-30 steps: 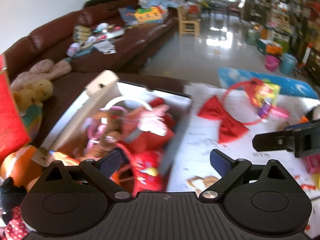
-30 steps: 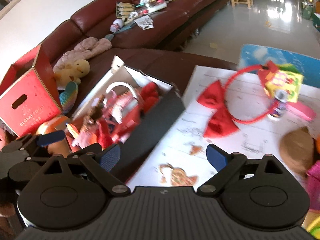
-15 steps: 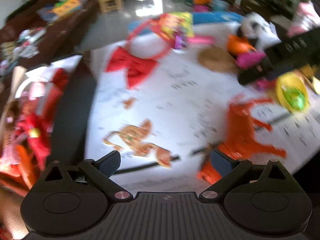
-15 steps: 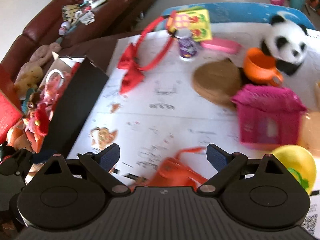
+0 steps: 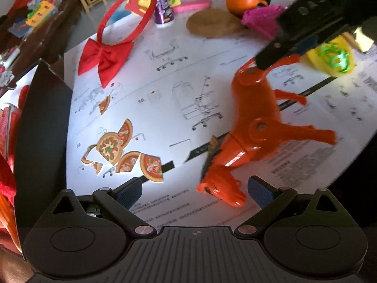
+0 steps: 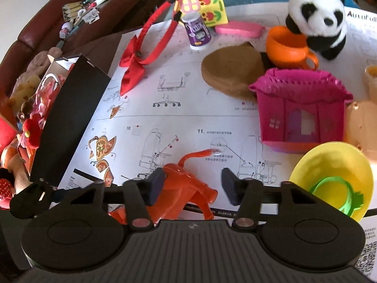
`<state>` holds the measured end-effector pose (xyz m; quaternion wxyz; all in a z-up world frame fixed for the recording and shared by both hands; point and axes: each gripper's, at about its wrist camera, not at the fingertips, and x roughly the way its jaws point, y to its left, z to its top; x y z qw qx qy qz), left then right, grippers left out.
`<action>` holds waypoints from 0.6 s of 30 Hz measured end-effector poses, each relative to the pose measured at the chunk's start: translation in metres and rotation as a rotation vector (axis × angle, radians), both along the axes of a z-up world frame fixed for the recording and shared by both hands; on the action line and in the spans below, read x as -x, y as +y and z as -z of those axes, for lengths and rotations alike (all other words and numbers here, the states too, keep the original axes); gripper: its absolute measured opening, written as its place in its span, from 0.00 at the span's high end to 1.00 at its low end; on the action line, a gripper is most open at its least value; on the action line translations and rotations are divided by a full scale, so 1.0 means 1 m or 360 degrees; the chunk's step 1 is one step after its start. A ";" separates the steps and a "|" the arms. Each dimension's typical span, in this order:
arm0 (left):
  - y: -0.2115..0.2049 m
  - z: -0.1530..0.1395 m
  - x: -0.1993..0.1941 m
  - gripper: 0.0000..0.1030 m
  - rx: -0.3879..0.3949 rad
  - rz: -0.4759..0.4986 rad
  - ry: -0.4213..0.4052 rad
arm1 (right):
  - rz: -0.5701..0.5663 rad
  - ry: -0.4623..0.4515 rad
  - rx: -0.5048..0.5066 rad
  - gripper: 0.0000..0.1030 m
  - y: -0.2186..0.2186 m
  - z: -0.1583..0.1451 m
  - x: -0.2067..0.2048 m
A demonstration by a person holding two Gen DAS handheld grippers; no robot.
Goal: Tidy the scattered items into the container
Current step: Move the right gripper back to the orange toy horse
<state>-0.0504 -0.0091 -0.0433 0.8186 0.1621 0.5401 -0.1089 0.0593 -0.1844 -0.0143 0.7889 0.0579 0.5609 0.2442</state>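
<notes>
The right gripper (image 6: 190, 186) has its fingers closing around the orange toy horse's (image 5: 256, 127) hindquarters. The left gripper (image 5: 195, 192), fingers apart, is beside its head. Beyond on the worktop (image 6: 188, 118) lie a bow headband (image 6: 136, 63), pink house (image 6: 301, 108), cup and panda; the box (image 6: 68, 118) holds several toys already.
</notes>
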 end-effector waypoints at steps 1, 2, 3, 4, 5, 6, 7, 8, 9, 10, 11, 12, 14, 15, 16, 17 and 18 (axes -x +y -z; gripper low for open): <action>0.001 0.002 -0.004 0.02 -0.0019 -0.0014 -0.0002 | 0.0008 0.0016 -0.0006 0.52 -0.001 0.002 0.000; 0.002 0.005 -0.009 0.03 -0.0033 -0.0038 0.0000 | 0.0012 0.0035 -0.0020 0.53 -0.002 0.005 0.000; 0.004 0.006 -0.014 0.03 -0.0041 -0.0061 0.0004 | 0.0014 0.0050 -0.0040 0.53 -0.003 0.006 0.001; 0.006 0.008 -0.021 0.04 -0.0053 -0.0091 0.0011 | 0.0013 0.0060 -0.0050 0.54 -0.004 0.007 0.001; 0.008 0.010 -0.027 0.04 -0.0072 -0.0126 0.0009 | 0.0006 0.0065 -0.0055 0.55 -0.004 0.008 0.002; 0.010 0.011 -0.034 0.05 -0.0096 -0.0169 -0.0004 | 0.0001 0.0067 -0.0054 0.56 -0.004 0.009 0.003; 0.013 0.011 -0.040 0.06 -0.0118 -0.0211 -0.0018 | -0.0002 0.0072 -0.0053 0.57 -0.004 0.010 0.004; 0.017 0.010 -0.049 0.07 -0.0137 -0.0266 -0.0035 | -0.0003 0.0079 -0.0056 0.57 -0.004 0.012 0.005; 0.020 0.009 -0.055 0.08 -0.0135 -0.0306 -0.0046 | 0.0000 0.0086 -0.0061 0.58 -0.004 0.013 0.006; 0.024 0.007 -0.061 0.07 -0.0101 -0.0343 -0.0047 | 0.0005 0.0093 -0.0065 0.59 -0.004 0.015 0.007; 0.031 0.004 -0.067 0.07 -0.0051 -0.0395 -0.0042 | 0.0008 0.0097 -0.0064 0.61 -0.004 0.016 0.008; 0.034 0.001 -0.070 0.07 -0.0036 -0.0432 -0.0041 | 0.0012 0.0101 -0.0057 0.61 -0.004 0.018 0.009; 0.041 -0.007 -0.071 0.07 -0.0012 -0.0453 -0.0057 | 0.0029 0.0119 -0.0062 0.61 -0.005 0.022 0.010; 0.042 -0.010 -0.069 0.07 -0.0006 -0.0451 -0.0067 | 0.0035 0.0126 -0.0067 0.61 -0.006 0.023 0.011; 0.044 -0.014 -0.066 0.07 0.0004 -0.0446 -0.0069 | 0.0038 0.0127 -0.0067 0.61 -0.007 0.024 0.011; 0.047 -0.018 -0.062 0.07 0.0021 -0.0441 -0.0064 | 0.0039 0.0127 -0.0063 0.61 -0.008 0.025 0.012; 0.051 -0.023 -0.059 0.07 0.0049 -0.0441 -0.0058 | 0.0037 0.0132 -0.0064 0.61 -0.009 0.026 0.013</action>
